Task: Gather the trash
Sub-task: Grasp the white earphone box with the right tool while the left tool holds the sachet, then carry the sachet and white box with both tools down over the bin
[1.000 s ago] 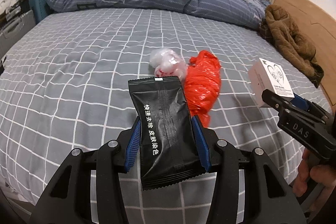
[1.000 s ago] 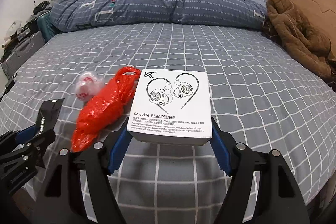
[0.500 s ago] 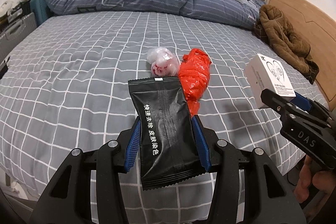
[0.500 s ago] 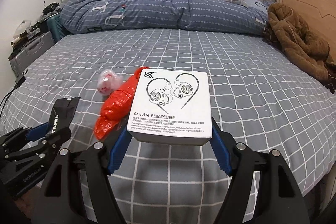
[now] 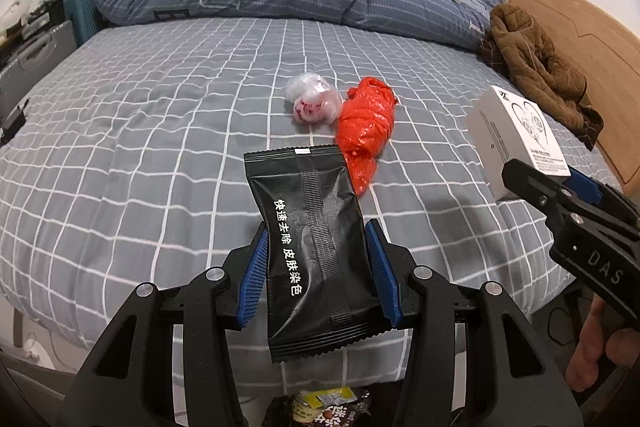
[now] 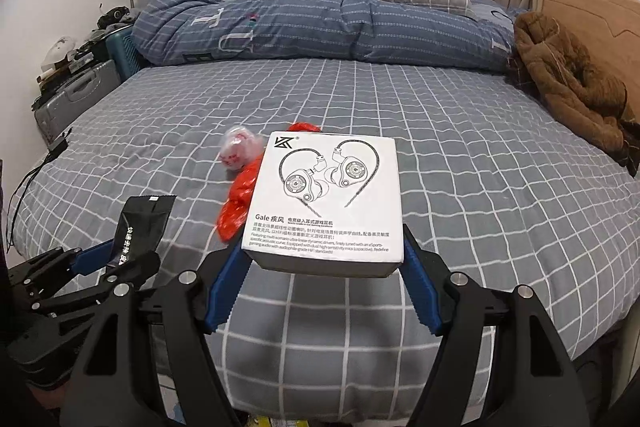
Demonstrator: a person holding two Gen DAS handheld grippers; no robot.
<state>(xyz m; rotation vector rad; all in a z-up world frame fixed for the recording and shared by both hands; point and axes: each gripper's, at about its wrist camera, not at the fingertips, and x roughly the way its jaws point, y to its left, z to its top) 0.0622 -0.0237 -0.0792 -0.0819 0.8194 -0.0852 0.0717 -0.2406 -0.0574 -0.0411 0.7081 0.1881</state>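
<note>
Black sachet (image 5: 310, 247) clamped in left hand-held gripper (image 5: 318, 267), white earphone box (image 6: 326, 199) in right hand-held gripper (image 6: 326, 287). Both have drawn back past the bed (image 5: 140, 147) edge. 2 bags left: red (image 5: 366, 129), clear (image 5: 314, 99).

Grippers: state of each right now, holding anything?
Left gripper: shut on the black packet, clear of the bed.
Right gripper: shut on the white earphone box, clear of the bed.
</note>
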